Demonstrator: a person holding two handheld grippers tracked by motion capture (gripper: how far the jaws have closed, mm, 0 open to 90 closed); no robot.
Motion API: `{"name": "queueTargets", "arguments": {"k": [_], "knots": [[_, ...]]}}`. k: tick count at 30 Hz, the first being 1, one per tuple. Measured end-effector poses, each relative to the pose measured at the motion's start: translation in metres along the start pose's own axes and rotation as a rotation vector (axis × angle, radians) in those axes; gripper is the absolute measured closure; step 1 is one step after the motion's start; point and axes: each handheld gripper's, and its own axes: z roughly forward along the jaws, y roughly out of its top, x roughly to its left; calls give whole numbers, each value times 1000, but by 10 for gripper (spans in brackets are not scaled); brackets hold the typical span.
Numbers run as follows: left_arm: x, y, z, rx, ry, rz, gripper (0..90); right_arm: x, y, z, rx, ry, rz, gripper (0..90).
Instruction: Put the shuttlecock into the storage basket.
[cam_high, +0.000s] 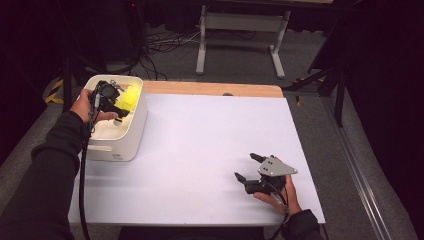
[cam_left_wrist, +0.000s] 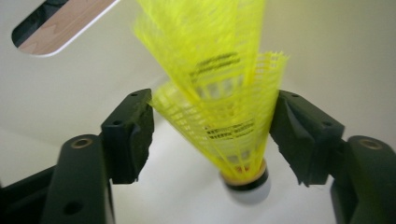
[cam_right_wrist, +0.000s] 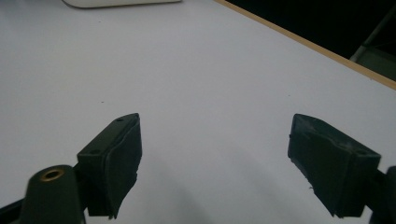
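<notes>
A yellow shuttlecock (cam_left_wrist: 224, 126) stands cork-down (cam_left_wrist: 245, 181) inside a white bin (cam_high: 117, 145), its mesh skirt leaning up and away; a second yellow skirt (cam_left_wrist: 201, 37), blurred, overlaps it from above. My left gripper (cam_high: 122, 111) reaches into the bin from the left. In the left gripper view its jaws (cam_left_wrist: 212, 135) stand either side of the skirt, open, the pads not pressing on it. My right gripper (cam_high: 245, 166) rests low over the white table at the front right, open, with nothing between its fingers (cam_right_wrist: 215, 154).
The bin stands at the table's (cam_high: 200, 130) left edge, its inner wall (cam_left_wrist: 70, 84) close around my left jaws. A wooden strip (cam_high: 215, 89) runs along the table's far edge. Beyond it are a white stand (cam_high: 240, 30) and cables on the floor.
</notes>
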Motion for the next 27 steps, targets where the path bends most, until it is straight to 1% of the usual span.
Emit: {"name": "queueTargets", "arguments": {"k": [1, 2, 3, 4, 5, 6, 7, 8, 9, 10, 11, 12, 13, 14, 16, 18, 19, 20, 21, 22, 23, 24, 25, 26, 27], "knots": [[1, 0, 0, -1, -30, -9, 271, 0, 0, 0, 0, -1, 1, 183], [1, 0, 0, -1, -30, -9, 268, 0, 0, 0, 0, 0, 1, 183], [1, 0, 0, 8, -41, 4, 268, 0, 0, 0, 0, 0, 1, 183], [-1, 1, 1, 28, -27, 26, 244, 0, 0, 0, 1, 0, 1, 183], [-2, 1, 0, 19, -34, 29, 219, 0, 0, 0, 1, -1, -1, 182], [-1, 1, -1, 3, -44, 24, 222, 0, 0, 0, 1, -1, -1, 182], [-2, 1, -3, -15, -33, 21, 221, 0, 0, 0, 2, -2, -2, 182], [-1, 0, -5, -29, -25, 25, 199, 0, 0, 0, 1, -3, -2, 181], [-1, 0, -7, -49, -26, 15, 185, 0, 0, 0, 1, -5, -3, 181], [0, 0, -9, -66, -15, 20, 183, 0, 0, 0, 0, -7, -5, 181], [-1, -1, -10, -83, -15, 13, 180, 0, 0, -1, 0, -7, -5, 181], [-1, -2, -14, -110, -7, 10, 167, 0, 0, -1, 0, -8, -6, 181], [-1, -2, -16, -130, -13, 4, 162, 0, 0, -1, -1, -11, -7, 180], [-1, -2, -16, -130, -13, 4, 161, 0, 0, -1, -1, -11, -7, 180], [-2, -3, -21, -145, 1, 11, 153, 0, 1, -1, 2, -14, -11, 180], [-2, -3, -27, -179, 19, 14, 155, 1, 1, -2, 0, -16, -15, 180], [-3, -4, -32, -213, 24, 12, 153, 1, 1, -2, -1, -17, -15, 180], [-3, -4, -32, -213, 24, 12, 149, 1, 1, -2, -1, -17, -15, 180], [-3, -5, -35, -231, 32, 10, 149, 0, 2, -2, -3, -19, -15, 180], [-4, -6, -37, -238, 31, 8, 149, 0, 2, -2, -5, -19, -12, 180], [-4, -7, -40, -251, 43, 17, 158, 0, 2, -2, -5, -20, -12, 180], [-5, -7, -41, -254, 46, 22, 162, 0, 2, -2, -3, -21, -14, 180], [-7, -8, -46, -278, 68, 22, 139, 0, 2, -2, -3, -22, -15, 180], [-7, -8, -46, -278, 68, 22, 141, 0, 2, -2, -3, -22, -15, 180], [-8, -9, -52, -310, 71, 24, 140, 1, 2, -2, -1, -25, -17, 180]]}}
